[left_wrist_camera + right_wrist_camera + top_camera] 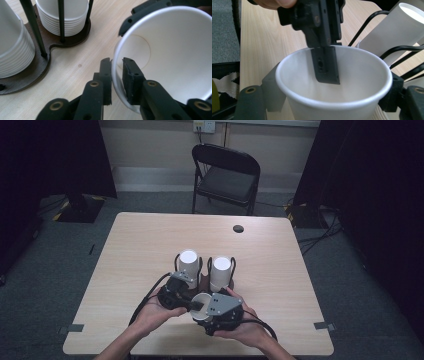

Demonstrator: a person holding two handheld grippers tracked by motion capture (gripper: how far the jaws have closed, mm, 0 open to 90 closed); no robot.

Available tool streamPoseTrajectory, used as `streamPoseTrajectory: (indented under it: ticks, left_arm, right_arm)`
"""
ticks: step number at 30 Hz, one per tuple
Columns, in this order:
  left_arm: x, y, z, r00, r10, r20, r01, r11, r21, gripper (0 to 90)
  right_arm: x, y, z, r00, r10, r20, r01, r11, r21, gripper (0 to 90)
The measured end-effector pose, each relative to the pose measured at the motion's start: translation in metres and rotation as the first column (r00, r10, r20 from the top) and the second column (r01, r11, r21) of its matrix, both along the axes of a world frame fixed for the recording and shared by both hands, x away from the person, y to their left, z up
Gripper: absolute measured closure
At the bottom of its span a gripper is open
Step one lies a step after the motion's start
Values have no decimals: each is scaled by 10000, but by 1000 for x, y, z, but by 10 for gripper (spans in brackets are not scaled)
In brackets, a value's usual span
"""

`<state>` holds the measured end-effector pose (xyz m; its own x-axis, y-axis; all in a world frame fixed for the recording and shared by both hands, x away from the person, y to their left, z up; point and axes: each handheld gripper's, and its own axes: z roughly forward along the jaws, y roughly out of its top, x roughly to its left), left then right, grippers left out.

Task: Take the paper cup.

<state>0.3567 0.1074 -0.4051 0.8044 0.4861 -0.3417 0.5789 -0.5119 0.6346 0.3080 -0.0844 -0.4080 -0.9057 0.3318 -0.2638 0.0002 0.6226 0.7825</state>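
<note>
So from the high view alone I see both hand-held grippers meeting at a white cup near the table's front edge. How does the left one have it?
Observer: The left hand-held gripper straddles the wall of the paper cup, one jaw inside and one outside. A thin gap shows at the inner pad.
Operator: And the right one?
Observer: The right hand-held gripper clamps the cup's body from both sides, with the mouth facing its camera.
Operator: Those two white columns behind?
Observer: They are stacks of upturned cups. Their ridged rims pile up at the bottom, on a dark wooden base with black rods.
</note>
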Motion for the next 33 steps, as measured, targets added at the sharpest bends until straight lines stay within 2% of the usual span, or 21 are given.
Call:
streamPoseTrajectory:
  ticks: [4,8,10,12,21,25,30,31,32,33]
  left_arm:
    - [0,-1,0,10000,0,61,1,9999,-147,751]
    - [0,1,1,9999,80,135,-77,9997,-247,681]
    - [-1,2,3,9994,176,286,-163,9989,-449,662]
    - [-1,2,4,9990,231,381,-214,9988,-446,622]
    - [-1,6,6,9972,481,579,-439,9965,-711,537]
    - [-1,8,8,9960,621,636,-566,9947,-863,467]
    - [-3,10,11,9913,873,989,-779,9923,-959,416]
    - [-5,12,13,9874,939,1274,-791,9901,-1163,406]
    - [-6,12,14,9840,996,1476,-834,9901,-1126,390]
    - [-6,12,14,9840,996,1476,-834,9901,-1126,374]
  right_arm:
    - [2,-3,0,9999,-148,-66,148,9999,54,250]
    - [3,-5,-1,9995,-298,-90,298,9995,57,252]
    - [6,-8,-2,9989,-416,-238,420,9990,175,252]
    - [7,-11,-2,9981,-479,-391,490,9984,298,253]
    - [8,-16,0,9968,-685,-420,702,9968,393,254]
    - [7,-19,1,9959,-793,-425,811,9958,429,254]
    - [8,-24,1,9948,-923,-436,944,9943,504,254]
    - [9,-26,1,9936,-1017,-493,1041,9933,497,254]
    - [9,-27,1,9929,-1056,-552,1086,9926,544,254]
    - [9,-27,1,9929,-1056,-552,1086,9926,544,254]
